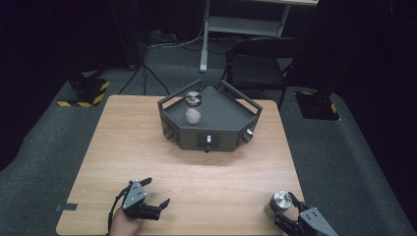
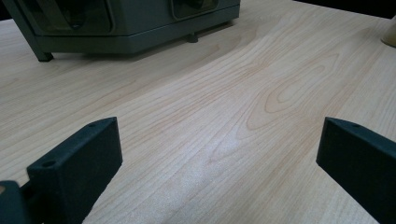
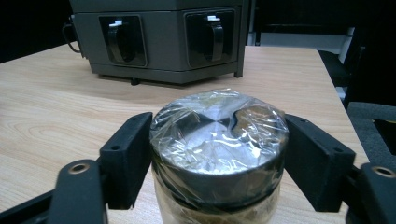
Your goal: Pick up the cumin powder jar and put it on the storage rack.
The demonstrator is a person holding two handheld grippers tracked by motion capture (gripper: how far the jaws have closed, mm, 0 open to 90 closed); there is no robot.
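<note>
Glass under crinkled film, the jar point(image 3: 218, 154) at the table's point(image 1: 147, 147) near right corner looks slippery and breakable; right gripper point(image 3: 218, 156) clamps just below its lid. Left gripper point(image 1: 158, 193) rests wide open, empty.

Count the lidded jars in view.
2. One clear glass jar with white contents stands in the dark grey tray; one film-wrapped, metal-lidded jar sits gripped in the right claw.
</note>
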